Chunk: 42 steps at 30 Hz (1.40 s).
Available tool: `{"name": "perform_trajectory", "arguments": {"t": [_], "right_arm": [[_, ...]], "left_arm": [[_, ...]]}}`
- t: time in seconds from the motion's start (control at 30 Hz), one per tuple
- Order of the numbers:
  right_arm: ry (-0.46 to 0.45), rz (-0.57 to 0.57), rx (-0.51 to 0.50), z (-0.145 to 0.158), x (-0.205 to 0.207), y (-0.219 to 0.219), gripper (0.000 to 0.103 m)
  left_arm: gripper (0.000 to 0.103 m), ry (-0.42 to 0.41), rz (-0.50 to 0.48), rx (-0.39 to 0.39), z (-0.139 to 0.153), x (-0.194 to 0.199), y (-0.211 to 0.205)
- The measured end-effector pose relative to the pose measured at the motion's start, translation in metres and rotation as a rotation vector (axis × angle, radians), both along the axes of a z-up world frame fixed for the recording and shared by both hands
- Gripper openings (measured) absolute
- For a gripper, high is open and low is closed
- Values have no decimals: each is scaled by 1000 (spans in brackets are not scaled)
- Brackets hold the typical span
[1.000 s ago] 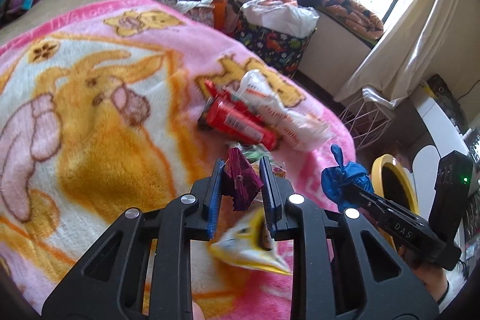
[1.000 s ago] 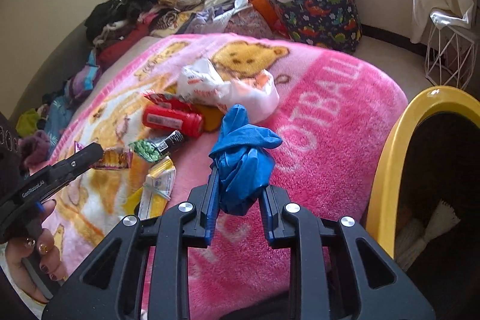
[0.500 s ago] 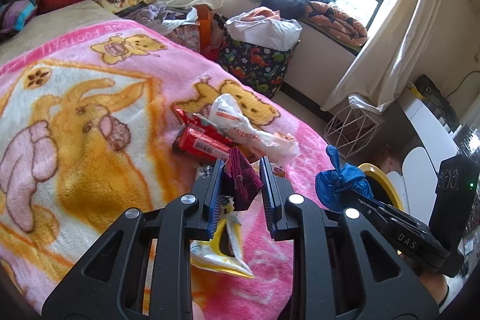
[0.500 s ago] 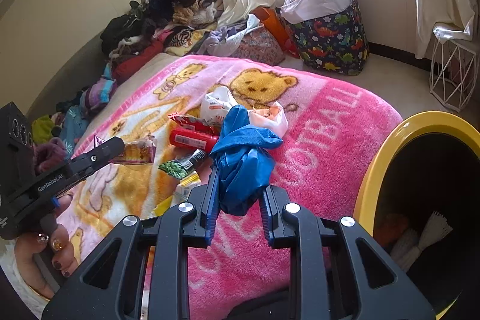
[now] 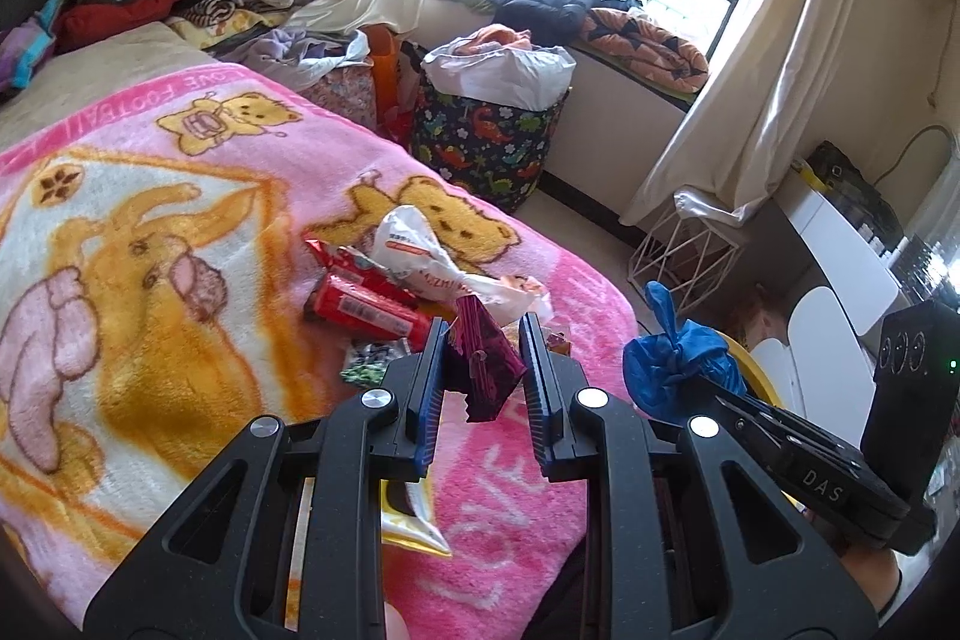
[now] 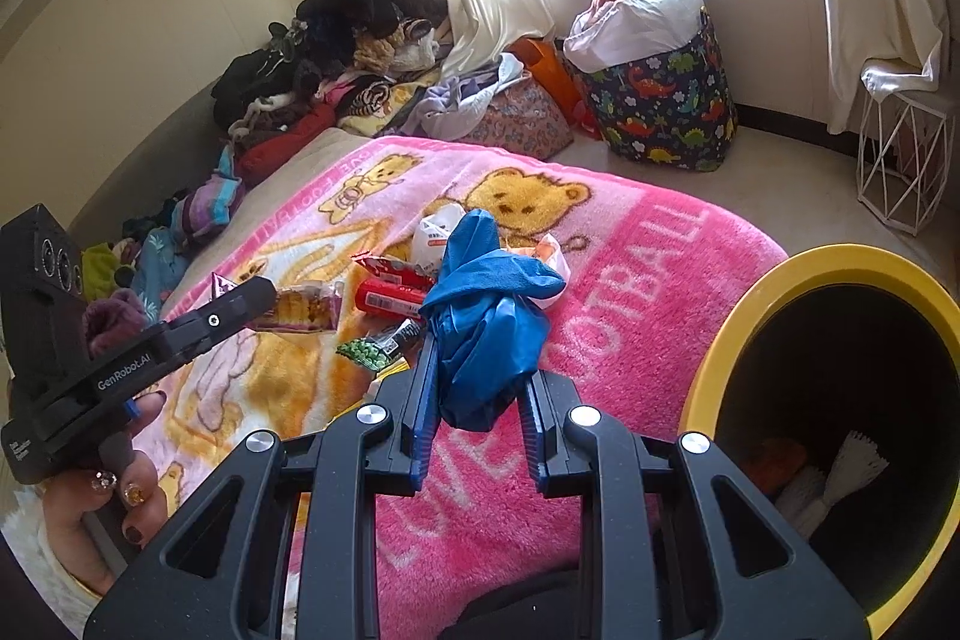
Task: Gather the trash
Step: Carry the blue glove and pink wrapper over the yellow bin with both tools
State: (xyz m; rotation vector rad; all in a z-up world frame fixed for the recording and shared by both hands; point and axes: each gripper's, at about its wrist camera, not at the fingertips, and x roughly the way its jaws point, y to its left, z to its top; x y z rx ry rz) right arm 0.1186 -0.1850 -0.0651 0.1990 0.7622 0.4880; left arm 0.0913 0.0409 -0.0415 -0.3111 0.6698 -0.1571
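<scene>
Trash is in both grippers, lifted clear of the pink cartoon blanket [image 5: 180, 232]. A crumpled maroon foil wrapper [image 5: 480, 370] sits pinched between the blue-padded fingers of the left gripper [image 5: 483, 376], its jagged lower edge hanging below the pads. From the right wrist view, the same gripper [image 6: 264, 295] shows at the left, held by a hand [image 6: 102, 514] with dark painted nails, the wrapper [image 6: 306, 307] sticking out past its tips above the blanket [image 6: 660, 244].

The right gripper [image 6: 477, 388] is clamped on a knotted blue plastic bag [image 6: 486, 322]; the bundle rises above the finger pads, its twisted top pointing up. In the left wrist view, that bag [image 5: 678, 364] appears at the tip of the right gripper [image 5: 690, 382], off to the right of the maroon wrapper.

More trash lies on the blanket beyond both grippers — a red tube-shaped packet [image 5: 366, 307], a white plastic bag [image 5: 420, 250] just behind it, a small green-printed packet [image 6: 375, 349] and a yellow wrapper [image 5: 414, 520] beneath the left gripper's fingers.

Just right of the right gripper, beside the bed, stands a yellow-rimmed bin [image 6: 750, 316] with a dark interior — white and orange scraps show at its bottom.
</scene>
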Motion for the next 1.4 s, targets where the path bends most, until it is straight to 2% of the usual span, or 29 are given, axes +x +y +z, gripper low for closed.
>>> {"name": "perform_trajectory", "arguments": {"t": [0.5, 1.4], "right_arm": [[-38, -39, 19, 14, -8, -24, 23], [-80, -182, 47, 24, -19, -90, 23]], "left_arm": [[18, -16, -52, 9, 7, -1, -27], [18, -21, -177, 18, 12, -9, -87]]}}
